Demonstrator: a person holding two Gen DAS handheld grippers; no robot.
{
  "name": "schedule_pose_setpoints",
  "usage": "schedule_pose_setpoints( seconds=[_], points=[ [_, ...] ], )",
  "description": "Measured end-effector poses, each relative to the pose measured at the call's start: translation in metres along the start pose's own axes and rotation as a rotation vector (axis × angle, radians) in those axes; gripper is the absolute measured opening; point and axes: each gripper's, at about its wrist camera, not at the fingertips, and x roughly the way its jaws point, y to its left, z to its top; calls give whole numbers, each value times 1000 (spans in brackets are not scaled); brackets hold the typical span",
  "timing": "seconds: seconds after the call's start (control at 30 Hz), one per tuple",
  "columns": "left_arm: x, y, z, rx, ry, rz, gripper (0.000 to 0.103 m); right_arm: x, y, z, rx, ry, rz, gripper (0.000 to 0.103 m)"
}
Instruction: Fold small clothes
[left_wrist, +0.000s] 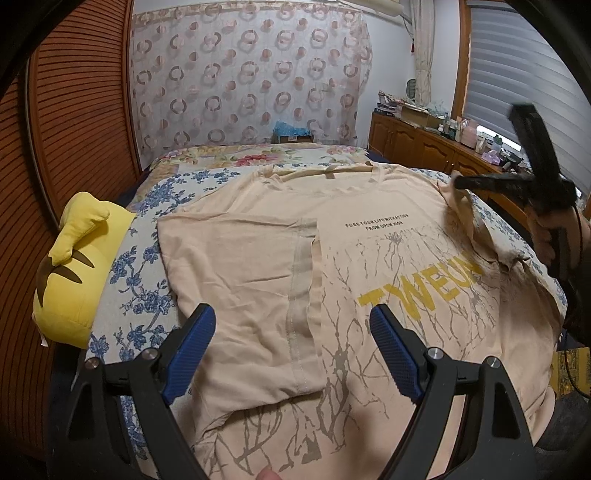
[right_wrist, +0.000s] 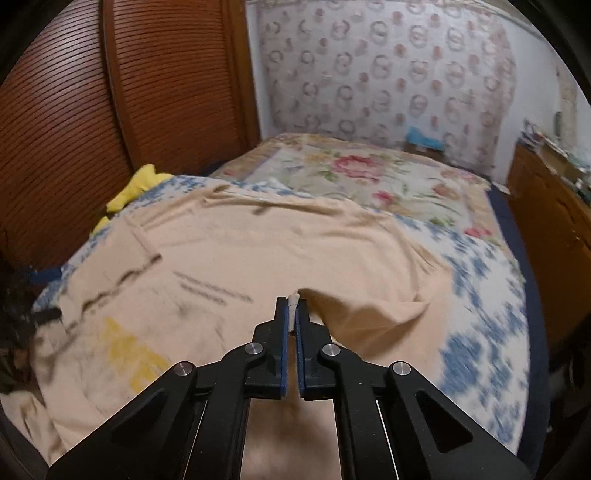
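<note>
A peach T-shirt (left_wrist: 369, 206) with yellow letters and a grey branch print lies spread on the bed. Its left sleeve and side are folded in over the front. My left gripper (left_wrist: 293, 334) hovers open just above the folded flap, nothing between its blue pads. My right gripper (right_wrist: 293, 306) is shut on the T-shirt's (right_wrist: 258, 251) right sleeve edge, a sliver of cloth pinched between the pads. In the left wrist view the right gripper (left_wrist: 458, 181) lifts that sleeve at the shirt's far right, with a hand behind it.
A yellow plush toy (left_wrist: 74, 266) sits at the bed's left edge by the wooden slatted doors (left_wrist: 74, 110). The floral bedspread (right_wrist: 351, 173) stretches beyond the shirt. A wooden cabinet (left_wrist: 417, 144) with clutter stands on the right.
</note>
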Motion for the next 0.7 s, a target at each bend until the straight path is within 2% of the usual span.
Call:
schedule_pose_setpoints(
  seconds=[0.13,0.17,0.2,0.27,0.4,0.53,0.7],
  points=[
    [-3,5,-2,-10,-2,2,86,18,12,15,3,9,36,1],
    [-3,6,-3,-13,-3,3,86,18,15,17,-11,-2,33,11],
    [-3,7,-3,-15,-2,5,86,16,17,18,-17,-9,20,27],
    [-3,9,-3,-18,-3,8,86,9,12,17,3,-29,1,33],
    [-4,11,-2,-27,-12,8,86,-8,-1,6,11,-37,-47,33],
    [-3,10,-2,-29,-14,3,86,-15,-12,-17,4,14,-72,33],
    [1,6,-3,-22,-2,-1,86,-1,-12,-37,2,72,-76,33]
  ],
)
